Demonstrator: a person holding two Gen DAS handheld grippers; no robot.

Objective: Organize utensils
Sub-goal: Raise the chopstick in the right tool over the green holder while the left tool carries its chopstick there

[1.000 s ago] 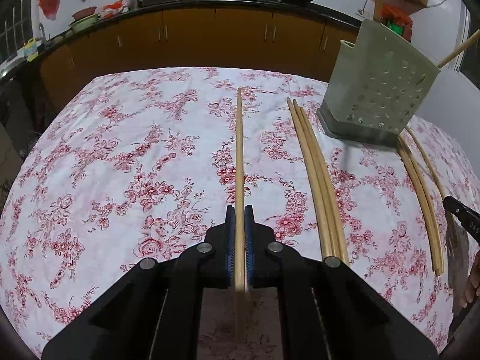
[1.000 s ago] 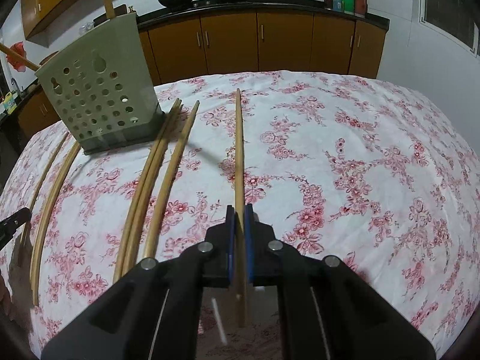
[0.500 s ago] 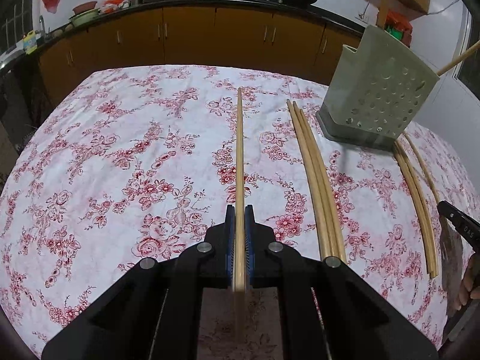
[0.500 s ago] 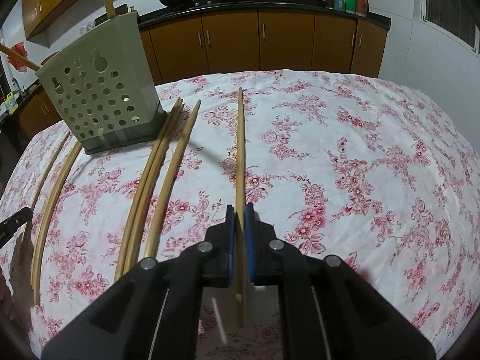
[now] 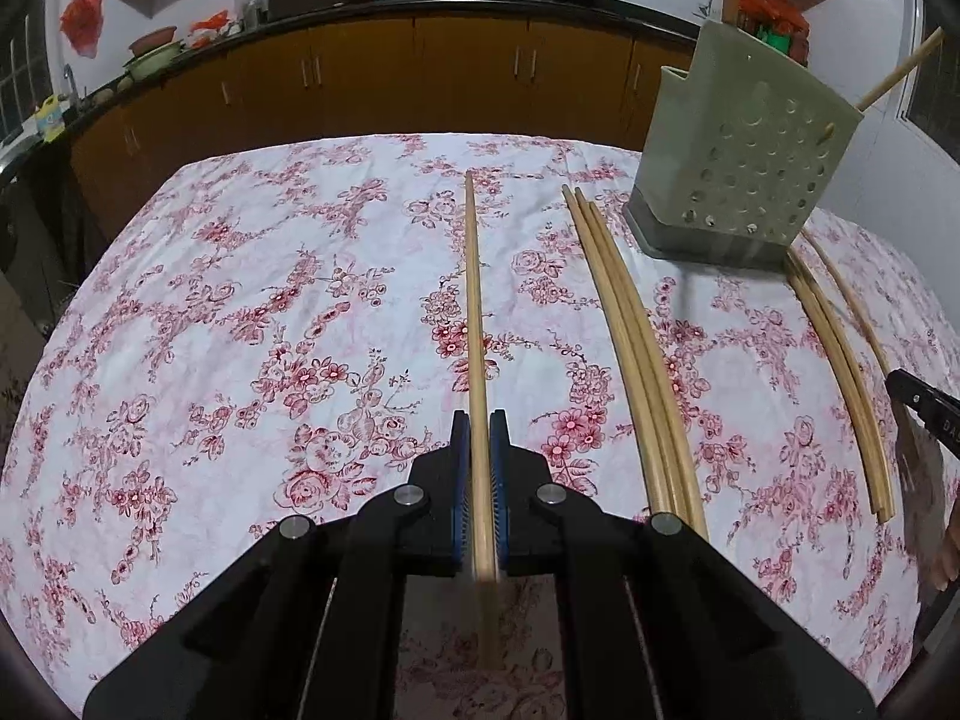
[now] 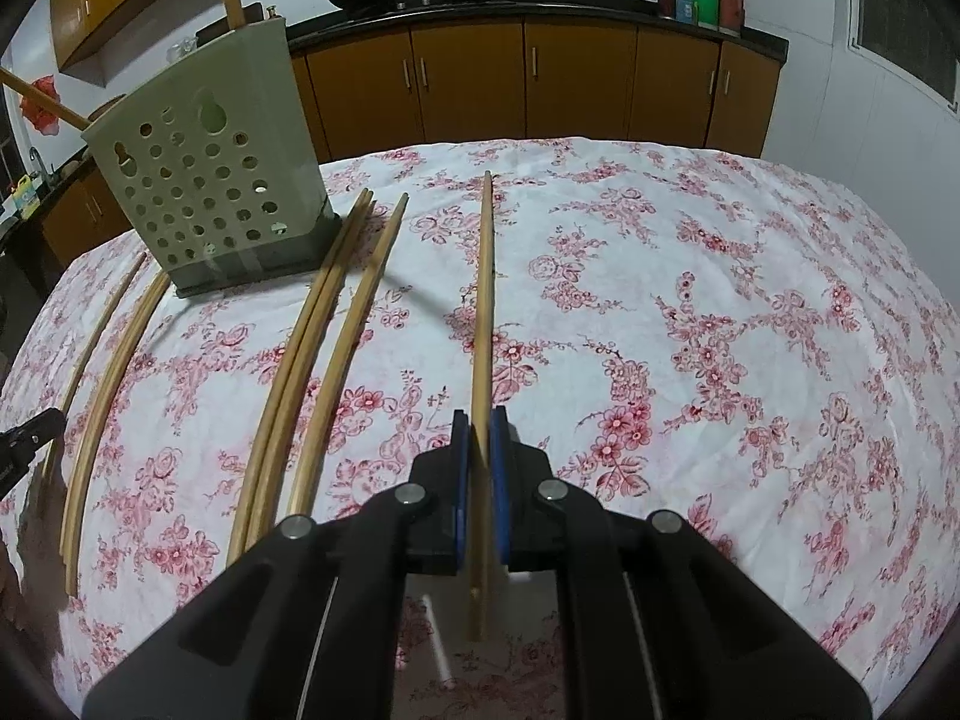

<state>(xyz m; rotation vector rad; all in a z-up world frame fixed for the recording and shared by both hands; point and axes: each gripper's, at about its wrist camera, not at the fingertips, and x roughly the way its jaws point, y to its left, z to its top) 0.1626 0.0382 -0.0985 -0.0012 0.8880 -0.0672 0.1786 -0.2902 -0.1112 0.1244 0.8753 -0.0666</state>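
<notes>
My left gripper (image 5: 480, 420) is shut on a long wooden chopstick (image 5: 473, 294) that points forward above the floral tablecloth. My right gripper (image 6: 480, 417) is shut on another wooden chopstick (image 6: 483, 288), also pointing forward. A pale green perforated utensil holder (image 5: 741, 156) stands at the back right in the left wrist view and at the back left in the right wrist view (image 6: 204, 180), with two sticks poking out of its top. Loose chopsticks (image 5: 630, 336) lie on the cloth between the grippers, also seen in the right wrist view (image 6: 312, 348). More chopsticks (image 5: 840, 354) lie beyond the holder.
The table carries a white cloth with red flowers (image 5: 240, 330). Brown kitchen cabinets (image 6: 528, 84) with a dark counter, woks and jars stand behind the table. The other gripper's tip shows at the right edge of the left wrist view (image 5: 924, 402) and at the left edge of the right wrist view (image 6: 24, 432).
Both grippers have risen and tilted slightly with their chopsticks still held. The holder and the loose chopsticks have not moved.
</notes>
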